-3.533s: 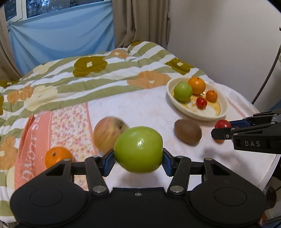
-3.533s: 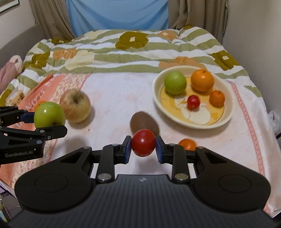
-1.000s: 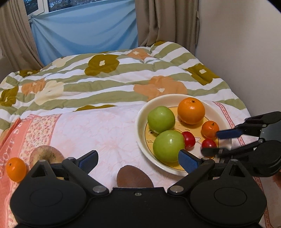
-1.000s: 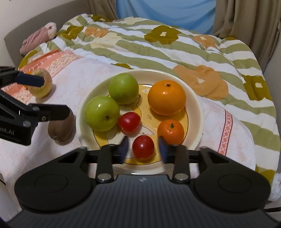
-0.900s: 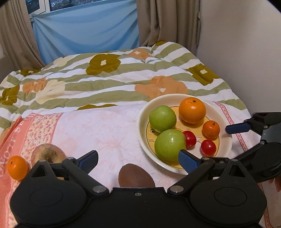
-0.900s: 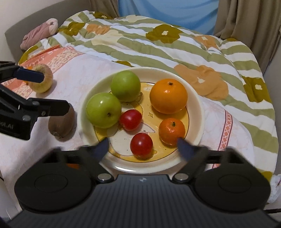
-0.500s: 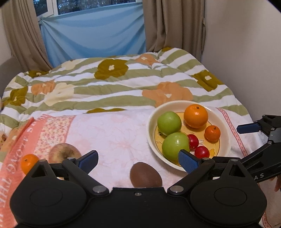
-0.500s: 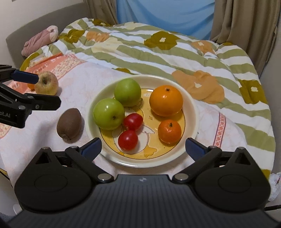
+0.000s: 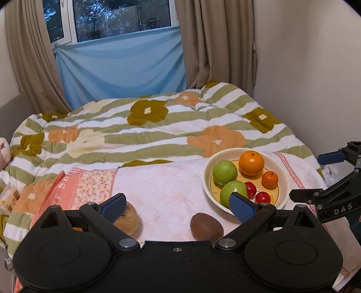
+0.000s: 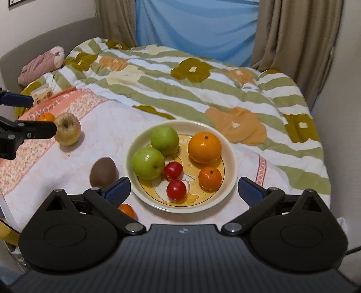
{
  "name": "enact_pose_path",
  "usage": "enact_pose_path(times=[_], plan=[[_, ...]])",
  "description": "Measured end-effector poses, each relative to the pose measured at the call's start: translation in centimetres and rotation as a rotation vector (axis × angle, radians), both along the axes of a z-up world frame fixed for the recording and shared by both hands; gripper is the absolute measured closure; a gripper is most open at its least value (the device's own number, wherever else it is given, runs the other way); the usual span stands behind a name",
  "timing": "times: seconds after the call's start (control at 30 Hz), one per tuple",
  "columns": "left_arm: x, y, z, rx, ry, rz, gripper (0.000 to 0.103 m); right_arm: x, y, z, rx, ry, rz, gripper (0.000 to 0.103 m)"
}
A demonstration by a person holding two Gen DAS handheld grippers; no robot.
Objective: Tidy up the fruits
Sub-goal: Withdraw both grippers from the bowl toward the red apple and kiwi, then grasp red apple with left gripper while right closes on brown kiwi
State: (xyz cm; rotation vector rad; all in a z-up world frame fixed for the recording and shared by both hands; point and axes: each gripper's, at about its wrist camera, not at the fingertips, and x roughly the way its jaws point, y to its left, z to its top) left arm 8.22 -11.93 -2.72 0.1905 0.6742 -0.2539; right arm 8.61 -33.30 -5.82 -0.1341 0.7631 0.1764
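My left gripper (image 9: 178,204) and right gripper (image 10: 183,188) both gape wide, holding nothing. Round cream plate (image 10: 230,155) on bed holds two green apples, two oranges, two red tomatoes. Brown oval kiwi (image 10: 102,172) just left of it; yellowish apple (image 10: 67,129) farther left.

You are in a home bedroom: ahead of your grippers lie a floral quilt (image 9: 144,126), curtains (image 9: 214,42) and a window (image 9: 121,18).
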Motion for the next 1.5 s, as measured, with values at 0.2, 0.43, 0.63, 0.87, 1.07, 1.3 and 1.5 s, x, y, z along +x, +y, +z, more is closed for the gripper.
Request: enact_pose_path(times=[0.2,0.43,0.63,0.87,1.07,1.3,1.5], plan=[[-0.9,2.9,1.5,-0.006,-0.022,-0.024,0.003,-1.8,2.5,2.4,0.016,-0.013,-0.064,0.000],[-0.8,6.6,2.6,0.000,-0.033,-0.044,0.003,-2.5,6.4,3.9,0.062,-0.004,-0.104,0.000],[0.0,9.7,2.5,0.002,-0.023,-0.059,0.003,-2.2,10.2,3.8,0.077,0.008,-0.130,0.000],[1.6,12.7,0.8,0.018,0.003,-0.100,0.003,-1.5,13.9,1.8,0.085,0.032,-0.187,0.000],[3.7,14.3,-2.3,0.030,0.031,-0.154,0.003,-0.5,15.8,-1.1,0.120,0.045,-0.286,0.000],[6.3,14.2,-6.4,0.026,0.063,-0.215,0.003,0.6,17.8,-5.1,0.092,0.045,-0.353,0.000],[8.9,13.6,-8.6,-0.006,0.104,-0.212,0.004,1.8,18.4,-7.5,0.088,0.047,-0.401,0.000]])
